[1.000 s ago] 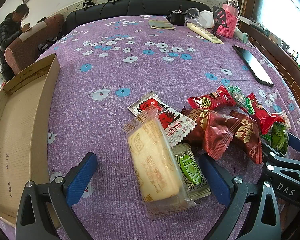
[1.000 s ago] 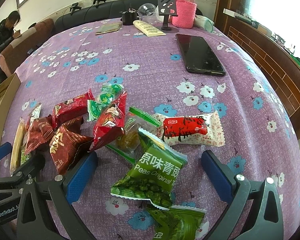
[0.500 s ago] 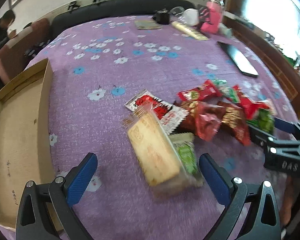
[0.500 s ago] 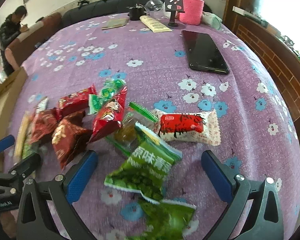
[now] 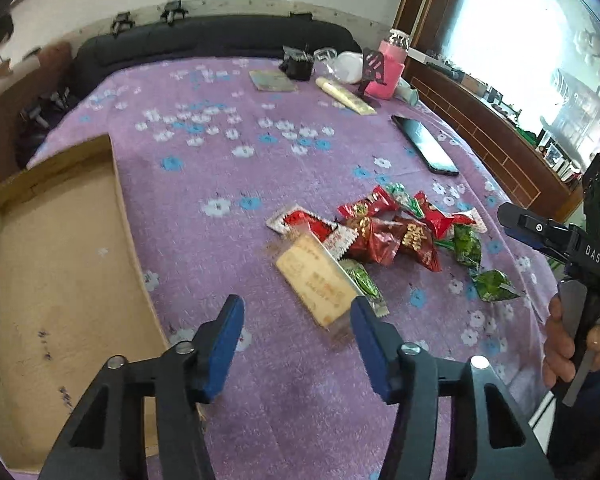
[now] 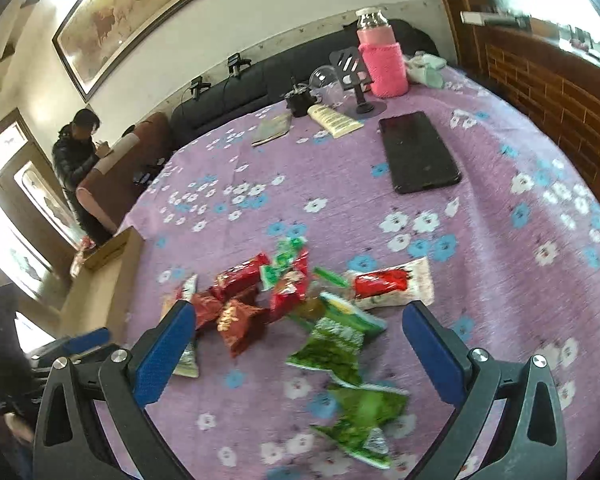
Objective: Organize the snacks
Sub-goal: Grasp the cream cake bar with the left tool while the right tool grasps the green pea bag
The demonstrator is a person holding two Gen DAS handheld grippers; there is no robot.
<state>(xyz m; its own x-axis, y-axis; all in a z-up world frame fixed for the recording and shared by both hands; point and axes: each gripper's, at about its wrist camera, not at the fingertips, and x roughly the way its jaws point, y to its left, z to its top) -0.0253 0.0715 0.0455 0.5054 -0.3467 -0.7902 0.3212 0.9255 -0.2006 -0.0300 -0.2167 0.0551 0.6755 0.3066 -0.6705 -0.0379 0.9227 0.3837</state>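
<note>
A purple flowered cloth (image 5: 228, 184) covers the whole table, with much bare cloth between the snacks and the far edge. At the left edge lies a shallow brown cardboard tray (image 5: 60, 264), its near corner cut off by the frame.

The left gripper (image 5: 296, 336) hangs above the cloth with nothing between its blue pads; its jaws have just been closing and now stand about half apart, the right pad just beside the near end of a pale yellow biscuit in a clear wrapper (image 5: 316, 276), not pressing it. The right gripper (image 6: 296, 336) stands wide open over the pile, holding nothing; in the left view it reaches in from the right edge, a hand (image 5: 560, 344) on its handle.

The heap of red, maroon and green snack packets (image 5: 396, 232) lies toward the near right part of the table. Two green pea packets (image 6: 340, 344) lie nearest the right gripper, blurred, and a red-and-white wrapped bar (image 6: 388, 284) lies just beyond its right pad.

Further off lies a black phone (image 6: 418, 152), and at the far edge stands a bottle in a pink knitted sleeve (image 6: 382, 62) among small items too small to make out.
</note>
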